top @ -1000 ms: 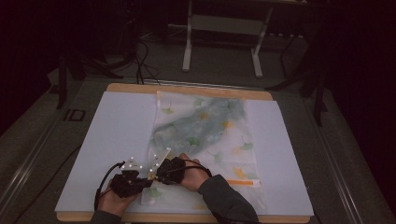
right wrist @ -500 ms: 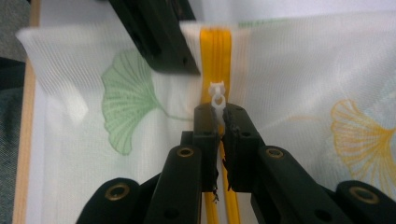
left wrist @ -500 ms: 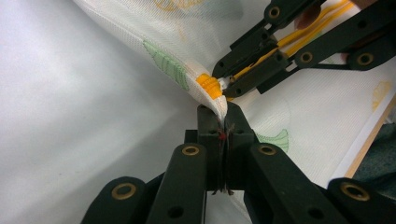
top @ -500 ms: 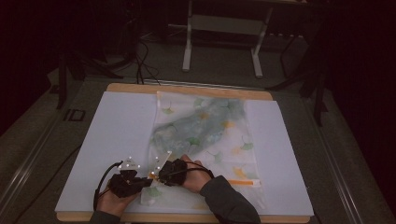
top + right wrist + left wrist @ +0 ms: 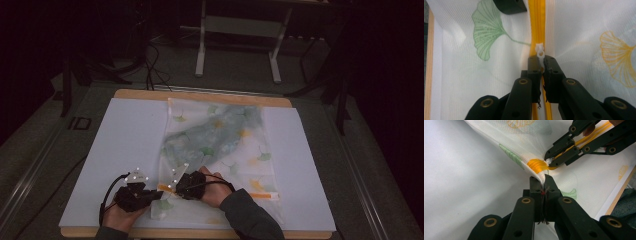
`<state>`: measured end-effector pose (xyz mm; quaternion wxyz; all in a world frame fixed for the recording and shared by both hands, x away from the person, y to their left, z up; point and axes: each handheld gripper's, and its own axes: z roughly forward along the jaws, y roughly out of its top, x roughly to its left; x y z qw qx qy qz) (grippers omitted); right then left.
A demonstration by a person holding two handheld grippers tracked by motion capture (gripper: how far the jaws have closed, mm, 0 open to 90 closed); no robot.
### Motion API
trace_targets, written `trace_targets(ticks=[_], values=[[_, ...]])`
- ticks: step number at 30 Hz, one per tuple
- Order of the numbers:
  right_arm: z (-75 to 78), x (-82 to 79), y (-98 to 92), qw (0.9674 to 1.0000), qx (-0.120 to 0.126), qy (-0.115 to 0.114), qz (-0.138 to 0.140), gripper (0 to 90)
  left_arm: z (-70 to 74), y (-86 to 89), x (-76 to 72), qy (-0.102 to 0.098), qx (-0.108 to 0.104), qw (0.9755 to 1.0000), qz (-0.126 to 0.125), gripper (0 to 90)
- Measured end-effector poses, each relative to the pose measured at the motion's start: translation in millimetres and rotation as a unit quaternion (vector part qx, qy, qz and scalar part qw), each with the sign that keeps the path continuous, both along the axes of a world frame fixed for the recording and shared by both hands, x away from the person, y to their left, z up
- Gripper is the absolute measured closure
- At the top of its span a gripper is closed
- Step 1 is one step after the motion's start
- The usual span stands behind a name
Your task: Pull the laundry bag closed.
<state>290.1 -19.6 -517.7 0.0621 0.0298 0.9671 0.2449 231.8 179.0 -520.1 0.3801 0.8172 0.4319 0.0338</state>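
A white mesh bag (image 5: 220, 145) printed with green and yellow leaves lies flat on the white table cover (image 5: 125, 145). An orange zipper (image 5: 260, 195) runs along its near edge. My left gripper (image 5: 159, 195) is shut on the bag's fabric (image 5: 524, 150) right by the end of the zipper (image 5: 536, 165), and the cloth is pulled up into a ridge there. My right gripper (image 5: 541, 60) is shut on the small white zipper pull (image 5: 539, 50), which sits on the orange zipper (image 5: 537, 20). The two grippers stand tip to tip, with the right gripper (image 5: 549, 161) just beyond my left one.
The wooden table edge (image 5: 200, 232) runs close below both hands. Past the far edge stand a white metal frame (image 5: 240, 45) and floor cables (image 5: 150, 70) in the dark. Bare white cover (image 5: 310, 160) lies right of the bag.
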Motion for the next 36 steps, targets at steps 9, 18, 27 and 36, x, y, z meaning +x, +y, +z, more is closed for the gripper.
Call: trace_targets(ticks=[9, 18, 27, 36], values=[[0.8, -0.5, -9.0, 0.9999, -0.012, -0.004, -0.004, 84.6, 1.1, 1.1, -1.5, -0.005, -0.001, 1.0, 0.0, 88.1], [0.9, -1.3, -18.8, 0.9997, -0.019, -0.009, -0.007, 84.7, 3.0, 1.2, -3.1, -0.01, 0.001, 0.9999, 0.0, 88.1], [0.5, -2.3, -27.3, 0.9997, -0.02, -0.01, -0.012, 84.7, 3.3, 1.1, -3.6, -0.013, -0.001, 0.9999, -0.001, 88.1], [1.3, -2.4, -34.1, 0.9995, -0.026, -0.012, -0.012, 84.7, 4.2, 1.7, -3.8, -0.015, 0.001, 0.9999, -0.002, 88.1]])
